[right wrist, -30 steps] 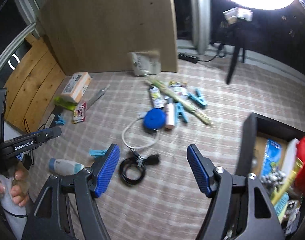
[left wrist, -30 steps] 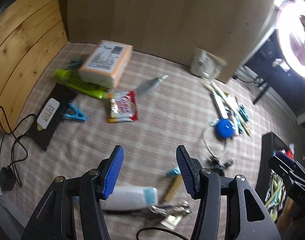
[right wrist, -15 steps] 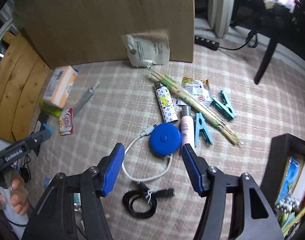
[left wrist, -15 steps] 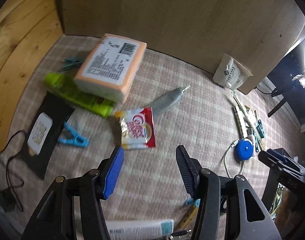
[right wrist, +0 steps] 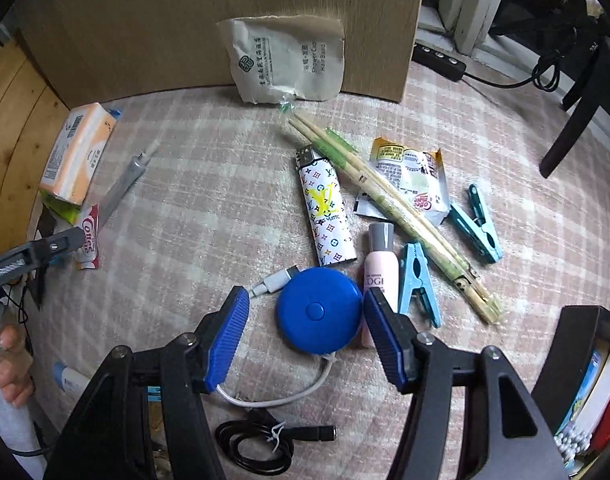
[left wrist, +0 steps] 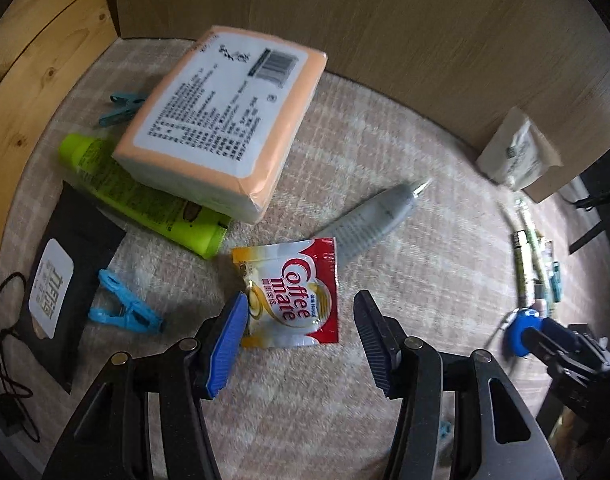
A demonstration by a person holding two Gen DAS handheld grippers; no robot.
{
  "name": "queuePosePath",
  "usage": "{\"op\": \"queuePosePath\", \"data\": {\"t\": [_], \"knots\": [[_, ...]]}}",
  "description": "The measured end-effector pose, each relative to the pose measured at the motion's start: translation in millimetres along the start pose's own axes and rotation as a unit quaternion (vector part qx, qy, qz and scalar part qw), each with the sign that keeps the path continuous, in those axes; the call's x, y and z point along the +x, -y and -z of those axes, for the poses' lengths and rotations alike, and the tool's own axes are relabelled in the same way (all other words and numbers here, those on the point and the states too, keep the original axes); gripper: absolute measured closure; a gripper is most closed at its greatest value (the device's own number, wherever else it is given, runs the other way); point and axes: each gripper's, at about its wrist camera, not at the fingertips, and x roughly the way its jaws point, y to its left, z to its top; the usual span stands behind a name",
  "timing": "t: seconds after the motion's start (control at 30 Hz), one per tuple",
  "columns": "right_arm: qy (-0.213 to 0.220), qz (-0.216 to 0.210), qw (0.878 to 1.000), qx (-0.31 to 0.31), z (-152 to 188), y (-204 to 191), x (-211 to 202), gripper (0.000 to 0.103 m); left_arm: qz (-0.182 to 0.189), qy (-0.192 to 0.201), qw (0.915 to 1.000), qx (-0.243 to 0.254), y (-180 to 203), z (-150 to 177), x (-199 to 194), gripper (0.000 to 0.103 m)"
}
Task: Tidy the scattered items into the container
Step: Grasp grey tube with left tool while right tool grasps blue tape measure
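Between the spread pads of my left tool (left wrist: 299,322) lies a red Coffee-mate sachet (left wrist: 291,294), flat on the checked cloth (left wrist: 425,272), with neither pad pressing it. Just past it a grey tube (left wrist: 375,216) points away, and a green tube (left wrist: 141,196) lies half under an orange tissue pack (left wrist: 225,120). A blue clothespin (left wrist: 123,312) sits to the left beside a black packet (left wrist: 65,280).

My right tool (right wrist: 305,316) is also spread, though its jaws have just been closing, and it brackets a round blue tape measure (right wrist: 319,312) without gripping it. Crowding that side are a pink bottle (right wrist: 381,268) touching the right pad, a teal clothespin (right wrist: 417,284), a patterned lighter (right wrist: 325,212) and long chopsticks (right wrist: 389,208) laid over another sachet (right wrist: 413,172). A white cable (right wrist: 273,396) and a coiled black one (right wrist: 261,440) lie nearer me.

The black container (right wrist: 573,352), already partly filled, stands at the lower right. A wooden board (right wrist: 225,20) backs the bench, with a torn paper bag (right wrist: 285,60) leaning on it.
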Motion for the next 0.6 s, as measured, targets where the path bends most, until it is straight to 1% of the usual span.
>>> {"op": "queuePosePath", "data": {"t": [0.1, 0.17, 0.23, 0.3, 0.43, 0.6], "knots": [[-0.002, -0.003, 1.0, -0.002, -0.3, -0.8, 0.4, 0.044, -0.002, -0.006, 1.0, -0.005, 0.9, -0.3, 7.4, 0.05], [0.002, -0.002, 1.0, -0.003, -1.2, -1.3, -3.1, 0.044, 0.003, -0.001, 1.0, -0.009, 1.5, -0.3, 4.7, 0.051], [0.008, -0.006, 1.0, -0.001, -2.7, -0.4, -7.7, 0.044, 0.005, 0.007, 1.0, -0.002, 6.0, -1.1, -0.1, 0.052], [0.009, -0.014, 1.0, 0.002, -3.7, 0.6, -11.1, 0.044, 0.005, 0.018, 0.9997, 0.015, 15.8, -3.3, -6.0, 0.052], [0.005, -0.021, 1.0, 0.005, -3.3, 2.1, -10.1, 0.044, 0.004, 0.028, 0.9973, 0.068, 47.0, -11.9, -9.2, 0.052], [-0.007, -0.016, 1.0, 0.011, -4.9, 3.2, -1.8, 0.045, -0.015, 0.032, 0.9926, 0.116, 75.8, -24.8, -1.2, 0.052]]}}
